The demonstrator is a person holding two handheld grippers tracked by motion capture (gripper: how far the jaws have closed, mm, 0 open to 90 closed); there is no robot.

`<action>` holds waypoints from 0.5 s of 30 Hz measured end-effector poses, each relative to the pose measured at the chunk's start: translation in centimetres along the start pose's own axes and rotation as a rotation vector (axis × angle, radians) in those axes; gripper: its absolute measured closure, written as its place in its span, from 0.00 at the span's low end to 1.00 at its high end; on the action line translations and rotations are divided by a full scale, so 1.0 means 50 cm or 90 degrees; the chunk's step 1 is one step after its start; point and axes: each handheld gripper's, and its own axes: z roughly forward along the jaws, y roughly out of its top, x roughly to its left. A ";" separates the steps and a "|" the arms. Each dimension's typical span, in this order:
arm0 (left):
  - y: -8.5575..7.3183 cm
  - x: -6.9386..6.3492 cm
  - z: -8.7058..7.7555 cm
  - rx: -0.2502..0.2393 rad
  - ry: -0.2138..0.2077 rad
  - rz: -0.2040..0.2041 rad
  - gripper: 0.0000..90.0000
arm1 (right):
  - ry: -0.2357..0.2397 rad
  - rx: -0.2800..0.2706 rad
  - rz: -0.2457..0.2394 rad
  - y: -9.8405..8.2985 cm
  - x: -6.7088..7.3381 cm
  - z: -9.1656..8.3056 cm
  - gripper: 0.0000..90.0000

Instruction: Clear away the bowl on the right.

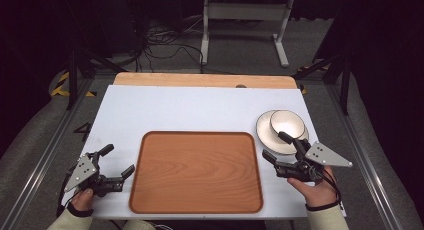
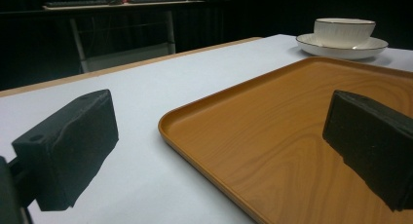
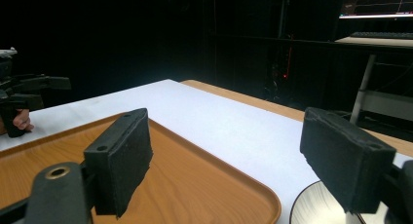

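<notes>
A wooden tray (image 1: 196,172) lies flat on the white worktop (image 1: 190,107), between the two tools. It is a rounded-corner rectangle in warm orange-brown with visible grain running along its length, a low raised rim all round, and nothing resting on it.

The left tool (image 1: 119,163) is held in the person's left hand (image 1: 81,197) just off the tray's left edge, above the white surface. Its two black jaws are spread wide and hold nothing; in the left gripper view one jaw hangs over the white worktop and the other over the tray's wood, with the tray's near corner (image 2: 168,124) between them.

The right tool (image 1: 275,146) is held in the right hand (image 1: 315,190) just off the tray's right edge. Its jaws are likewise spread wide with nothing between them. One jaw tip reaches over the near rim of a white plate (image 1: 267,137) that lies just beyond this tool; a white bowl (image 1: 286,122) with a thin dark line at its lip stands on that plate. In the right gripper view the tray's corner (image 3: 263,197) and a part of the plate's rim (image 3: 311,204) show between the jaws, and the left tool appears far off at the left edge.

A strip of bare wood (image 1: 205,80) runs along the worktop's far edge.
</notes>
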 end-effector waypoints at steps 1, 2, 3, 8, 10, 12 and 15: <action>0.000 0.000 0.000 0.000 0.000 0.000 0.00 | 0.001 0.001 0.000 0.002 -0.001 0.000 0.21; 0.000 0.000 0.000 0.000 0.000 0.000 0.00 | 0.002 -0.001 -0.001 0.004 -0.003 -0.001 0.21; 0.000 0.000 0.000 0.000 0.000 0.000 0.00 | 0.003 -0.001 -0.002 0.006 -0.004 -0.002 0.21; 0.000 0.000 0.000 0.001 0.000 0.000 0.00 | -0.001 0.000 0.001 0.016 -0.019 -0.005 0.21; 0.000 0.000 0.000 0.001 0.000 -0.001 0.00 | -0.004 0.002 0.001 0.019 -0.025 -0.005 0.21; 0.000 0.000 0.000 0.001 0.000 -0.001 0.00 | -0.005 0.003 0.000 0.020 -0.030 -0.003 0.21; 0.000 0.000 0.000 0.001 0.001 -0.001 0.00 | -0.010 0.005 -0.006 0.022 -0.041 0.001 0.21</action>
